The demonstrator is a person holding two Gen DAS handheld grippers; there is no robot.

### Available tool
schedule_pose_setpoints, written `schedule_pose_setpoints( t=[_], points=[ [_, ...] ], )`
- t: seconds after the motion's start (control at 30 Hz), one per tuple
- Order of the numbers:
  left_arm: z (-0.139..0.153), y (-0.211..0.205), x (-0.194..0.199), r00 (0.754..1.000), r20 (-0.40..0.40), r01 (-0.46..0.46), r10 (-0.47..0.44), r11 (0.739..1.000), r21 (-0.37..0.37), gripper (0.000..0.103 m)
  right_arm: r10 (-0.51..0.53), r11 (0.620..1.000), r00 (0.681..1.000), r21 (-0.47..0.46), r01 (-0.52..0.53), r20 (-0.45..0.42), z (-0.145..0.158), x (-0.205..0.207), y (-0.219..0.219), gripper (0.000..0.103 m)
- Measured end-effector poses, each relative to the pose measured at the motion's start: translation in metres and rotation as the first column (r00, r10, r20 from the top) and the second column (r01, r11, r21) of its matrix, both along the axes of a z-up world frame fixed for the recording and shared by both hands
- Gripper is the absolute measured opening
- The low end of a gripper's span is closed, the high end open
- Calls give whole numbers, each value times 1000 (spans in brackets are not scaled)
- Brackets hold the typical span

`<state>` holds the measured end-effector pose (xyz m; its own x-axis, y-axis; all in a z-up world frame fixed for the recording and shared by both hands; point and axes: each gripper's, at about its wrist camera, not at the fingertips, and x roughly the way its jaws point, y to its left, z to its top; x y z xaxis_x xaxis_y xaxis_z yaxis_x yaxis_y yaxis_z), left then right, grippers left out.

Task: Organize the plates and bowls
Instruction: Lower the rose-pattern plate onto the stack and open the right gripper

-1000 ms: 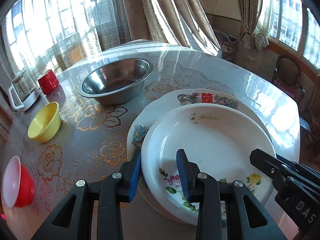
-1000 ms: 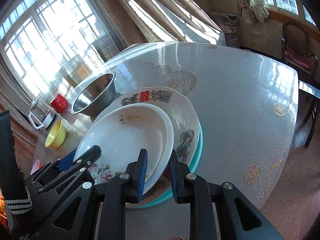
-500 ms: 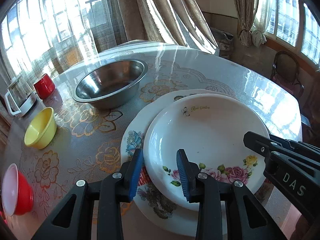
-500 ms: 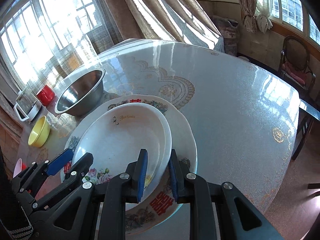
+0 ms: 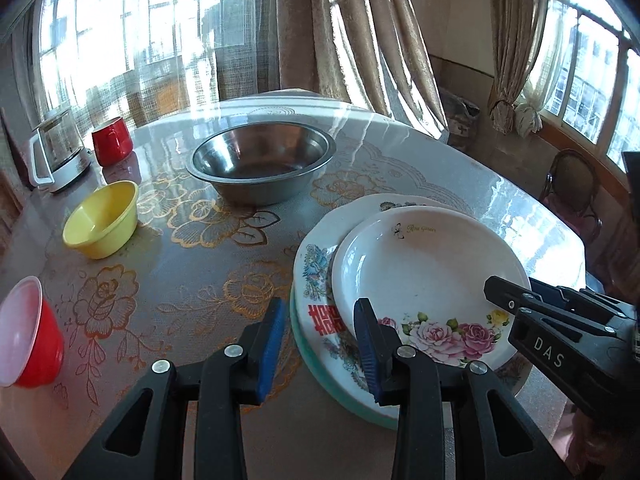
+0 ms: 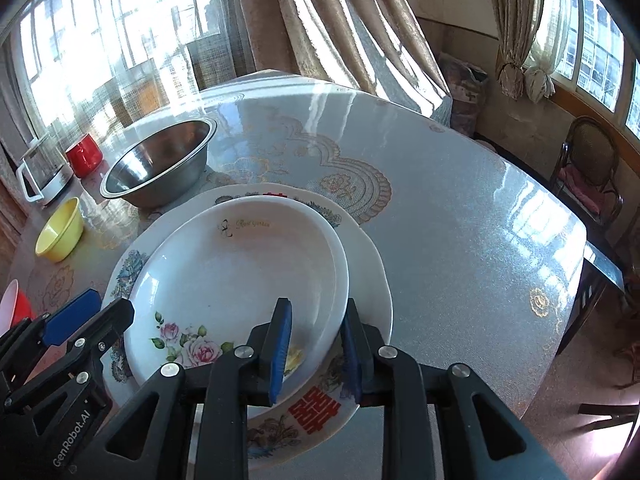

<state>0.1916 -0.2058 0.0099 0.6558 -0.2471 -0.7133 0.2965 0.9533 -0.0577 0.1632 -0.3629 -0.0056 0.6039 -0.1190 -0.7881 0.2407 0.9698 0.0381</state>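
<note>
Glossy patterned table under bright windows. Rose plate tops plate stack, frame centre. Right gripper straddles its rim, jaws opening, pads clear. Left gripper released, straddling stack edge. Steel bowl, yellow bowl upper left.
</note>
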Motion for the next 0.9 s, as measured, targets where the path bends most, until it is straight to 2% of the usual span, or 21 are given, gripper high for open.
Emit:
schedule_pose_setpoints(
  t=[0.2, 0.3, 0.4, 0.53, 0.6, 0.77, 0.9],
  points=[
    [-2, 43, -12, 996, -9, -87, 87, 995, -53, 39, 1, 999, 1000, -47, -1, 7, -1, -4, 8, 32],
    [-6, 62, -21, 992, 4, -128, 129, 990, -56, 45, 0, 998, 1000, -58, 1, 7, -1, -4, 10, 33],
    [-14, 75, -27, 988, -8, -157, 157, 986, -58, 50, 8, 994, 1000, -111, -9, -13, -1, -4, 15, 34],
    [-24, 85, -32, 985, -37, -168, 166, 985, -50, 50, 52, 972, 997, -228, -62, -50, -3, -2, 31, 34],
    [-27, 87, -34, 985, -46, -168, 166, 985, -34, 50, 52, 965, 998, -254, -58, -33, 1, -4, 35, 34],
    [-32, 94, -42, 985, -56, -166, 165, 986, -19, 54, 10, 983, 999, -186, -3, 38, 12, -17, 32, 35],
    [-36, 100, -47, 983, -73, -168, 166, 986, -17, 55, -2, 991, 999, -136, 9, 50, 11, -24, 33, 35]
  ],
)
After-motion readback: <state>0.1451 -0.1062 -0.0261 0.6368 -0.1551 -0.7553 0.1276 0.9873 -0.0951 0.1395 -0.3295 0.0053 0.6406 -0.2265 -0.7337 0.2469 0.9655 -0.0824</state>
